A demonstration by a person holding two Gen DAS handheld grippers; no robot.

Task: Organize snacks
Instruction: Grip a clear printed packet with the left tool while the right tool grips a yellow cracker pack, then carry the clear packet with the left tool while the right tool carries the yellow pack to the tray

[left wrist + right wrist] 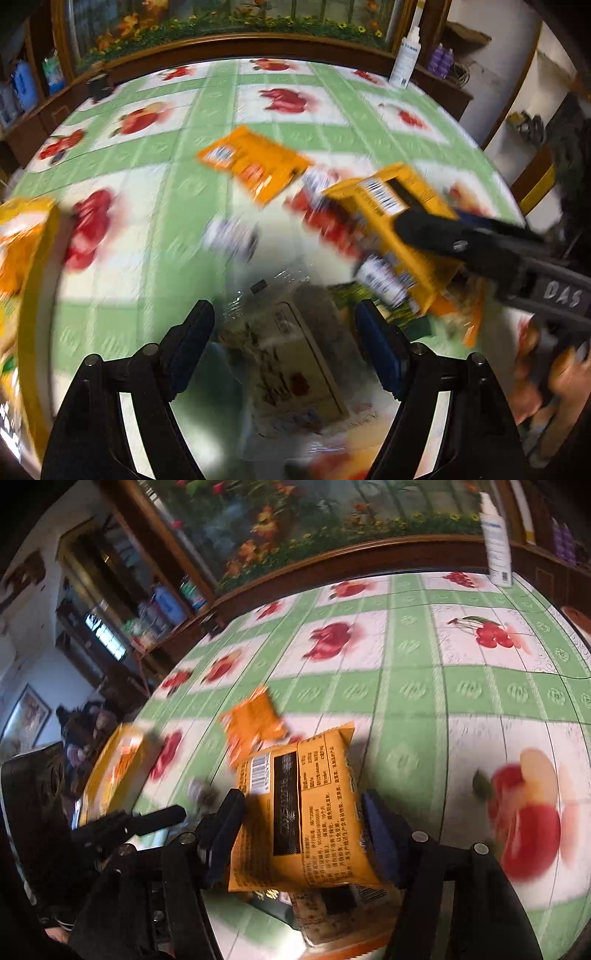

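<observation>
Two grippers work above a table covered with a green and white fruit-print tablecloth [207, 122], and several snack packets lie on it. In the left wrist view, at the far left edge, stands a large orange box [26, 266], partly cut off by the frame. Further right, near the middle of the cloth, a flat orange packet [255, 166] lies alone, and just below it a small white and dark wrapper [231, 238] is too blurred to read. The left gripper [286, 332] points down over a clear-wrapped snack pack [291, 362]; its fingers stand wide on both sides of the pack, and they do not seem to press on it. To the right in the same view, the right gripper [424, 236] holds a yellow-orange packet with barcode [384, 206] lifted above some red and white wrappers [325, 214]. In the right wrist view this same packet [299, 805] sits between the two fingers of the right gripper [301, 819], its printed back side turned to the camera, and the pads touch both its edges, so it is gripped. Behind it the flat orange packet [253, 723] rests on the cloth, and the large orange box [118, 768] is at the left. At the far right edge of the table a white bottle [496, 539] stands upright near the wooden frame.
</observation>
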